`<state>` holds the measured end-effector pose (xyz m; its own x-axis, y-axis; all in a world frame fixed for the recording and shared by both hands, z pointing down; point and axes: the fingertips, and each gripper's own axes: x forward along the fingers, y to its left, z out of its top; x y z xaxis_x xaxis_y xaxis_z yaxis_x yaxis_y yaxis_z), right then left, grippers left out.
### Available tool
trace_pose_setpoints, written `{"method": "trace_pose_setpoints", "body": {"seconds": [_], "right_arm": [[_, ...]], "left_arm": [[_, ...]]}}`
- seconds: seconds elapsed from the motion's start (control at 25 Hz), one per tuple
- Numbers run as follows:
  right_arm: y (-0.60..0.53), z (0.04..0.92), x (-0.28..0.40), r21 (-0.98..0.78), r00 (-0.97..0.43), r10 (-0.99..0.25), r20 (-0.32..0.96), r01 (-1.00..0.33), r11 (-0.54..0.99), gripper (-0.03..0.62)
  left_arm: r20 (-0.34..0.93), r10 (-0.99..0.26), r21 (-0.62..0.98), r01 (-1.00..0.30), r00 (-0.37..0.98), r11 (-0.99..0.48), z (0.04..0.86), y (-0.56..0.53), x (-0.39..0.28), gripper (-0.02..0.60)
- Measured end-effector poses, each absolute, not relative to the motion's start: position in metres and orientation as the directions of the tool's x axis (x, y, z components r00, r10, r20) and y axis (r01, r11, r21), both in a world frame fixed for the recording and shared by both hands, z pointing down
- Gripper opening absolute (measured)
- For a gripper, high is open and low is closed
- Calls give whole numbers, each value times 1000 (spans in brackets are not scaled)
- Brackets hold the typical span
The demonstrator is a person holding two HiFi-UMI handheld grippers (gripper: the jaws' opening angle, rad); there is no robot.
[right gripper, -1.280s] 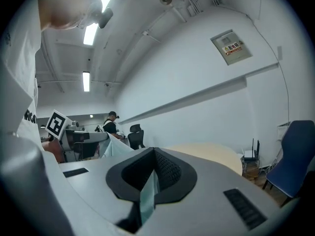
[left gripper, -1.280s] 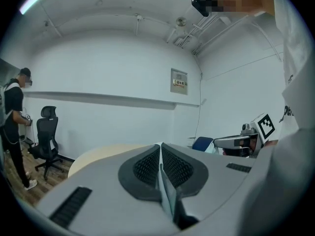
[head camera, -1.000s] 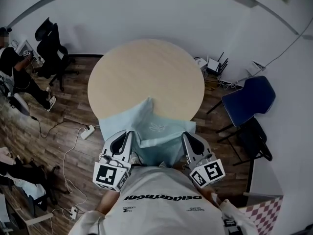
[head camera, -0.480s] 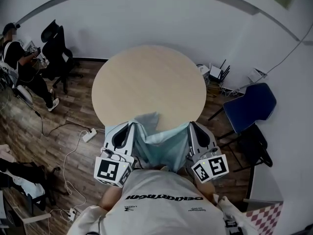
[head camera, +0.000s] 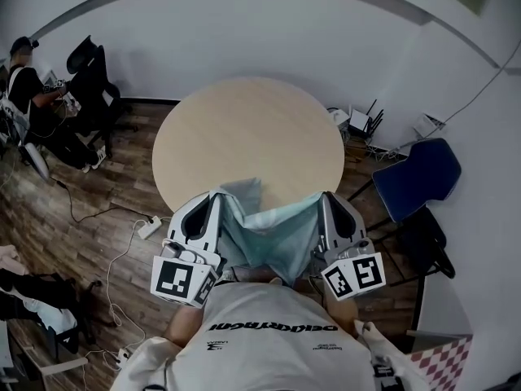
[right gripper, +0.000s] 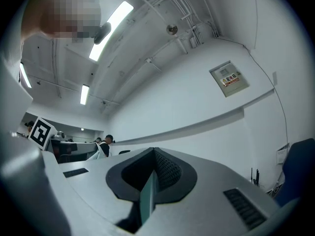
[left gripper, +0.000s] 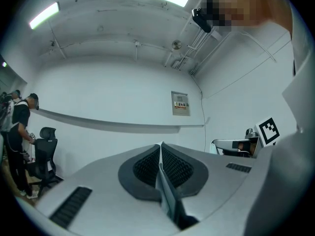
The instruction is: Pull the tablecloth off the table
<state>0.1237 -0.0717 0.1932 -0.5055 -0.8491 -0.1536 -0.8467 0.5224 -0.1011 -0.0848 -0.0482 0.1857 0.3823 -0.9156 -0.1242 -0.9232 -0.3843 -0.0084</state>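
Tablecloth (head camera: 269, 236) hangs bunched between the two grippers, with only a grey corner lying on the near edge of the round bench (head camera: 244, 129). The left gripper (head camera: 215, 198) has its fingers clamped together on a thin fold of it, and so has the right gripper (head camera: 324, 196). I'd say draw both back and up evenly, so that corner slides off without catching the rim. The person's own body is close behind, leaving little room. A blue chair (head camera: 415, 169) stands to the right; a power strip (head camera: 148, 225) lies on the floor to the left, apart from the cloth.
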Motion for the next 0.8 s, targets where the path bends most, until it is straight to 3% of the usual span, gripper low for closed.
{"method": "trace_pose_setpoints", "body": {"seconds": [0.8], "right_arm": [[-115, 200, 130, -122, -428, -891, -153, -886, 447, 35]], "left_arm": [[-107, -909, 10, -914, 403, -407, 195, -96, -96, 15]]}}
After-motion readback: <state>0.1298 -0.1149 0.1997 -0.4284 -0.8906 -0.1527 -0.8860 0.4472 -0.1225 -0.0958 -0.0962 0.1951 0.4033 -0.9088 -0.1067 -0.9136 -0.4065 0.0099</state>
